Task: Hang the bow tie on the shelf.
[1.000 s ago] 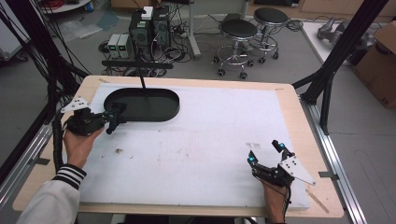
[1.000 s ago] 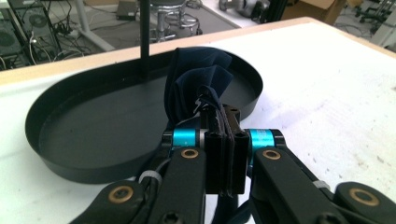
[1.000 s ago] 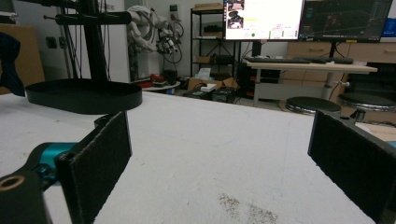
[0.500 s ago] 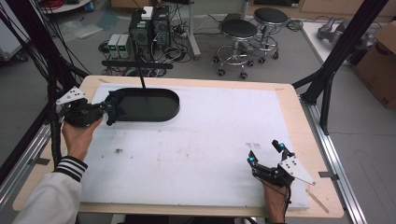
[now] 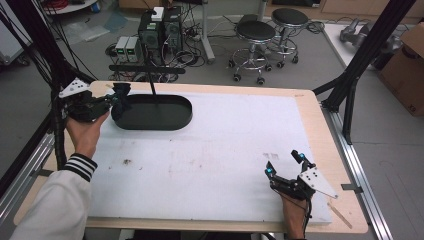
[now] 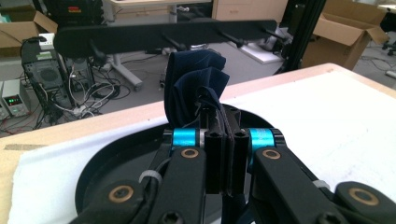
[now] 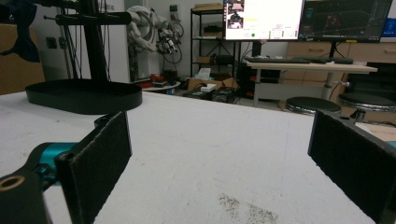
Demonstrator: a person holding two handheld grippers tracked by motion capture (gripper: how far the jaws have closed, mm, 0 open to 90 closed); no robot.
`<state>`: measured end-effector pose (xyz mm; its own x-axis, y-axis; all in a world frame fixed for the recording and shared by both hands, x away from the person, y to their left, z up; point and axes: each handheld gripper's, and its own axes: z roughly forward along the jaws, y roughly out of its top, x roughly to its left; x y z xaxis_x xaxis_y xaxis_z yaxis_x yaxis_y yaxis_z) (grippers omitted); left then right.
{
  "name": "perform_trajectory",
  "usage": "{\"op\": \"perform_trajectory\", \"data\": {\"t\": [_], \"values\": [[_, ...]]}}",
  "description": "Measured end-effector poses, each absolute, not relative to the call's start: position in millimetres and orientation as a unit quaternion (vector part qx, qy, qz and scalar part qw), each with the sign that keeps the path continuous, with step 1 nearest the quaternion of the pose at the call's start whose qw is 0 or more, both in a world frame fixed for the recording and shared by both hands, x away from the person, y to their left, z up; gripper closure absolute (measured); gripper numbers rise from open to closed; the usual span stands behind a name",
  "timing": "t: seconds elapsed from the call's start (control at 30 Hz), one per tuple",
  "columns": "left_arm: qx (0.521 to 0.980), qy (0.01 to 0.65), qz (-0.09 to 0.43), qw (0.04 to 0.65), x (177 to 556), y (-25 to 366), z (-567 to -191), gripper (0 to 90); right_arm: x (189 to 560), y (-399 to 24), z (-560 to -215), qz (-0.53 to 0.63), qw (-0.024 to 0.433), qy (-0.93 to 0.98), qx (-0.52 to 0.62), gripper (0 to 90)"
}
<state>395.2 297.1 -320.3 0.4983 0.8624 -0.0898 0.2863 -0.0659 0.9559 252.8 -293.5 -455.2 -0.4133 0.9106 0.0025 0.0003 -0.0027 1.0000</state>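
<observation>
Apparently left gripper (image 6: 223,154) pinches dark cloth (image 6: 194,84) above tray (image 5: 165,120).

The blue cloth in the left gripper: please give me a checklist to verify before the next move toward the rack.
1. Left gripper shut on the cloth: ok, the jaws pinch its fold.
2. Cloth lifted free of the tray: ok in the left gripper view; it bunches above the jaws.
3. Rack bar with pegs ahead of the cloth: ok, it crosses just above and behind it.
4. Which peg is lined up with the cloth: cannot tell.
5. Right gripper out of the way: ok, open, resting near the table's near right corner.
6. White mat between tray and right gripper free of objects: ok.
</observation>
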Motion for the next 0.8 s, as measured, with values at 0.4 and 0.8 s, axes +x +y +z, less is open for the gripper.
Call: {"op": "perform_trajectory", "data": {"t": [0.4, 0.8], "values": [[0.661, 0.435, 0.262, 0.552, 413.4, 299.4, -313.7, 88.4, 252.4, -293.4, -455.3, 0.596, 0.382, 0.592, 0.384, 5.1], [0.660, 0.437, 0.267, 0.550, 423.6, 299.8, -307.8, 88.4, 252.5, -293.5, -455.4, 0.596, 0.381, 0.593, 0.385, 5.1]]}}
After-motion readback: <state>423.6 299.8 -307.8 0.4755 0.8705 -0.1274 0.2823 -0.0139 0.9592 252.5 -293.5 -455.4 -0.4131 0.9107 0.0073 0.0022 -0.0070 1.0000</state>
